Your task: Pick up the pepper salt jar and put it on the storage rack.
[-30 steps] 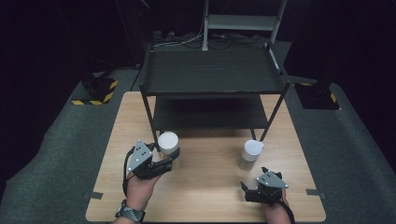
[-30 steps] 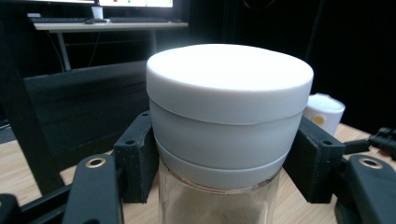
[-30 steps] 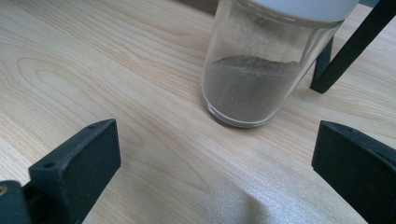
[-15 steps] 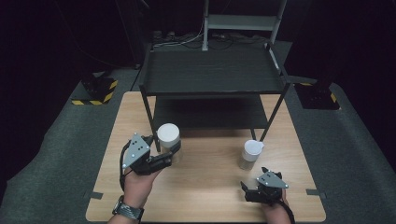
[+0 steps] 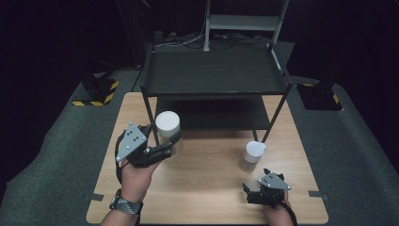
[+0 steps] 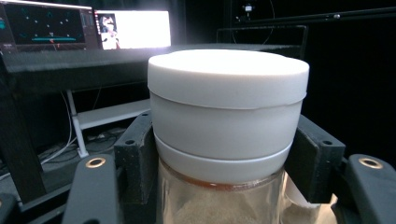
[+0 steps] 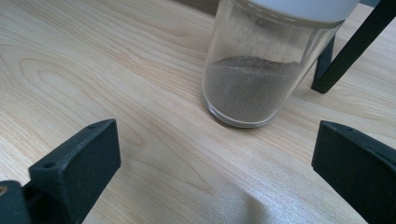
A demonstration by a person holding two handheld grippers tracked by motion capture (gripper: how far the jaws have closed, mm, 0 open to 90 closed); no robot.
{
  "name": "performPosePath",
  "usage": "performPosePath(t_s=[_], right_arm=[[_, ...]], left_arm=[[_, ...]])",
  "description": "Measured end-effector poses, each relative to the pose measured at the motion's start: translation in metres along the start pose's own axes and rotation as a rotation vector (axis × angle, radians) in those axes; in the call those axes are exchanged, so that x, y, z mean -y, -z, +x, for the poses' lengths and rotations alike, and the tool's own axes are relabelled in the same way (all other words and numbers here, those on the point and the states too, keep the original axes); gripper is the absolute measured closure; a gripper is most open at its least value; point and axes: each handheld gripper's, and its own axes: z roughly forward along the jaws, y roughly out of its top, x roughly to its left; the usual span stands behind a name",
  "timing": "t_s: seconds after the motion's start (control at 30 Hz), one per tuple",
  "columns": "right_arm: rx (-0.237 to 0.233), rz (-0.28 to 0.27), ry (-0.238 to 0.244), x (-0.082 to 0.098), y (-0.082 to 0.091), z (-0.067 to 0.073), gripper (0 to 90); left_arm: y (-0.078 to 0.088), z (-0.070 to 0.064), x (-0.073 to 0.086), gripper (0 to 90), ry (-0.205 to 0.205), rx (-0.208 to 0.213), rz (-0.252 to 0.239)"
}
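1. Left gripper [image 5: 162,149]: clenched on the white-lidded jar [image 5: 168,132], pads pressing the glass just under the lid [image 6: 228,77]; jar upright, long axis vertical, tan powder visible through the glass at the bottom of the left gripper view.
2. Held jar: clear of the wooden table [image 5: 211,197], just in front of the black shelf rack [image 5: 216,70] at its front left leg; lid roughly level with the top shelf edge in the left gripper view, judging by the dark board behind it.
3. Right gripper [image 5: 261,187]: released, jaws spread wide with nothing between them; resting low at the near right part of the table.
4. Second jar [image 5: 252,155]: standing on the table straight ahead of the right gripper and near it, beside the rack's front right leg [image 7: 355,46]; upright, grey-brown powder filling its lower part [image 7: 252,88]; apart from both pads.
5. Relation that matters: rack lying directly beyond the held jar, away from the person, so a likely placement means going forward and over or under a shelf edge while keeping the axis vertical; left hand clearly the nearer one for that, right hand the nearer one for the second jar.
6. Risk, as a judgement: lid or glass clipping the shelf edge or left leg if carried forward too low.
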Motion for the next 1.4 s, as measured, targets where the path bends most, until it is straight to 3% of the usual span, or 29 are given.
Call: performPosePath(t_s=[0.83, 1.4], right_arm=[[-0.005, -0.006, -0.010, 0.001, 0.000, -0.002, 0.1], [-0.005, -0.011, -0.015, 0.002, 0.001, -0.003, 0.1]], left_arm=[[-0.012, 0.011, -0.050, 34.8, 0.005, -0.021, -0.052], [-0.031, 0.009, -0.094, 34.8, -0.036, -0.048, -0.081]])
